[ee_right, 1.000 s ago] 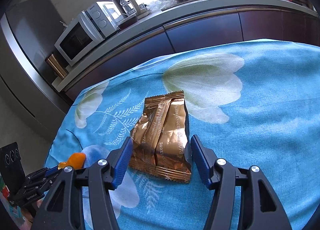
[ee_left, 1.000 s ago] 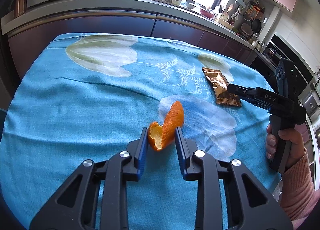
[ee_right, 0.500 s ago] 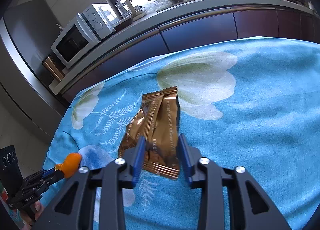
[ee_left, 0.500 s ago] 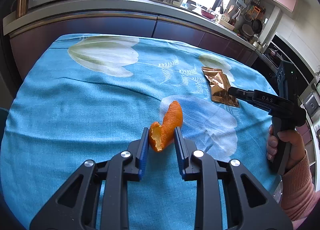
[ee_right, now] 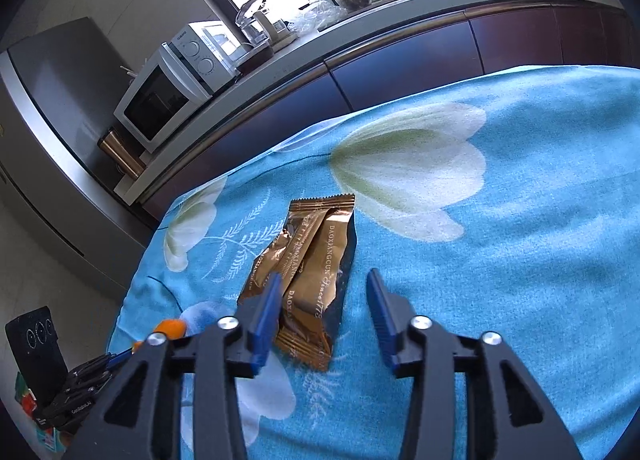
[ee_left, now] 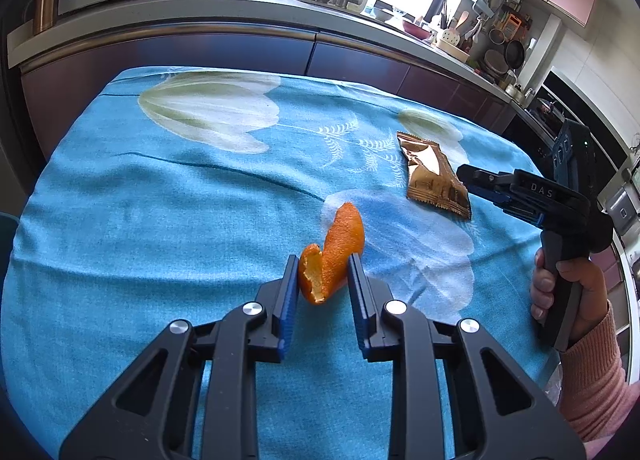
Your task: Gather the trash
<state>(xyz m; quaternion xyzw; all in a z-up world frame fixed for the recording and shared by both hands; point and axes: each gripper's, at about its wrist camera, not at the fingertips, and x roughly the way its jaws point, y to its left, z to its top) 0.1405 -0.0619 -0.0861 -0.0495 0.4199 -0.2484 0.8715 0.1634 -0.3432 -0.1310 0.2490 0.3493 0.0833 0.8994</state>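
Left tool gripping orange peel between blue pads, peel lying low over blue floral tabletop; whether lifted clear, cannot tell. Right tool opening, jaws standing apart around near end of gold snack wrapper; left pad overlapping wrapper, right pad clear of it, no grip. Wrapper resting flat on tabletop. Judged progress: early, one piece secured, one being attempted. No bin showing in either view; disposal of both pieces remaining.
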